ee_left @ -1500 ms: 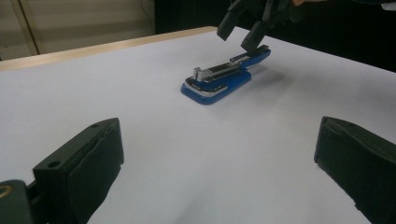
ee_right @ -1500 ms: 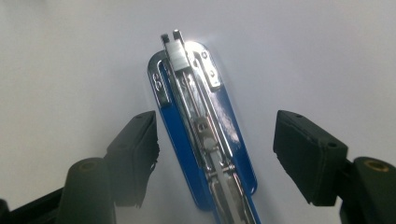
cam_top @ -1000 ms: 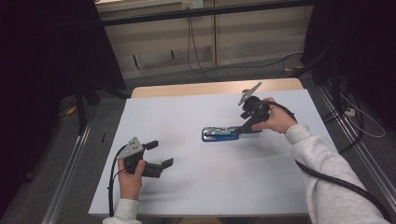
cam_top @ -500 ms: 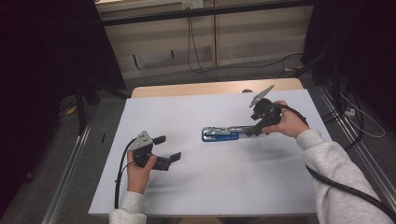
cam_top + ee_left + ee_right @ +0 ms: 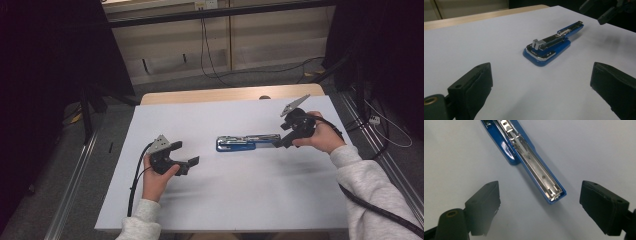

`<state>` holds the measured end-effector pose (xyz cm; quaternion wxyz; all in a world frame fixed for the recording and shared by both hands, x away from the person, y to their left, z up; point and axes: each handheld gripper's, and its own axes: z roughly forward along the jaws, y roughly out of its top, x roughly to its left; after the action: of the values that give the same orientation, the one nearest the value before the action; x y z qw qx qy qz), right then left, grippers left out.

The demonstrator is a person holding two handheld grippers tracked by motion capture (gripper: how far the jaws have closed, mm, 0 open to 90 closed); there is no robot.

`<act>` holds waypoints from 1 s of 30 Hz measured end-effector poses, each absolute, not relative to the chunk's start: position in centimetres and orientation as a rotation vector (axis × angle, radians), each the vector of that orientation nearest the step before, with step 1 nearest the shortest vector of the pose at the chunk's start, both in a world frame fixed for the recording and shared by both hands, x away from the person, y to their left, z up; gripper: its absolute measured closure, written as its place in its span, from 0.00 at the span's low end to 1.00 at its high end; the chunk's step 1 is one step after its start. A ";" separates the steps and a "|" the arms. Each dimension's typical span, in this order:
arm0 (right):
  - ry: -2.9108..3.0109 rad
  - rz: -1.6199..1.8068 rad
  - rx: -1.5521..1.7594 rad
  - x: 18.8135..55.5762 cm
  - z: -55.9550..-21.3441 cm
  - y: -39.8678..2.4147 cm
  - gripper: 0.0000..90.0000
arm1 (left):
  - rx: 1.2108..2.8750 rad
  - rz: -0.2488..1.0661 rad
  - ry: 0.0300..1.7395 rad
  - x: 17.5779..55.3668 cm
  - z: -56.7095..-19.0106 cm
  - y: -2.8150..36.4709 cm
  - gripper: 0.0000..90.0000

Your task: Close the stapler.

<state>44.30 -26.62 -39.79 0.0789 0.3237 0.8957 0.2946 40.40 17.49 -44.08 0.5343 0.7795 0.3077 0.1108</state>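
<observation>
- Both of my claws have moved in the last second: my right claw (image 5: 281, 141) has slid a little to the right, off the end of the stapler (image 5: 246, 143), and my left claw (image 5: 184, 158) has come up the desk (image 5: 215, 200) toward it.
- My right claw is spread wide now and pinches nothing. In the right gripper view the thin end of the stapler (image 5: 554, 195) lies between the two black pads, a bit ahead of them, touching neither.
- My left claw is spread wide too and is empty. It hovers low on the left side of the desk, well apart from the stapler, pointing at its fat blue end (image 5: 541, 53).
- That stapler lies flat near the middle of the white desk. Its blue top is swung open, so the shiny metal track faces up.
- I think I am getting ready to take hold of it.
- To do that well, I should come in straight, keep the thin end in the middle of the gap, and close slowly.
- Pinch it crooked and it may spin away.
</observation>
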 end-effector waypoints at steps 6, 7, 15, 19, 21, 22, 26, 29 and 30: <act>2.662 0.867 0.999 43.6 -40.3 -27.7 0.22 | 1.910 0.266 0.761 41.4 -44.3 16.4 0.16; 2.656 0.861 1.007 43.5 -40.4 -27.8 0.24 | 1.918 0.275 0.758 41.6 -44.5 16.2 0.20; 2.630 0.846 1.049 43.2 -41.3 -28.4 0.40 | 1.946 0.267 0.800 42.6 -45.1 15.9 0.52; 2.634 0.843 1.052 43.1 -41.7 -28.5 0.50 | 1.981 0.250 0.776 43.0 -45.2 15.0 0.65; 2.644 0.835 1.060 43.0 -41.9 -28.5 0.53 | 1.989 0.246 0.773 43.1 -45.4 14.6 0.72; 2.644 0.835 1.060 43.0 -41.9 -28.5 0.53 | 1.989 0.246 0.773 43.1 -45.4 14.6 0.76; 2.649 0.828 1.076 42.9 -42.1 -28.5 0.61 | 2.028 0.221 0.773 43.6 -45.7 14.2 0.86; 2.648 0.827 1.083 42.9 -42.2 -28.6 0.63 | 2.040 0.212 0.760 43.8 -45.7 13.7 0.93; 2.648 0.827 1.083 42.9 -42.2 -28.6 0.63 | 2.040 0.212 0.760 43.8 -45.7 13.7 0.94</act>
<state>42.87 -28.55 -42.23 0.0817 0.3623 0.8863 0.2767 43.77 13.68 -45.68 0.4594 0.8285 0.3085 0.0862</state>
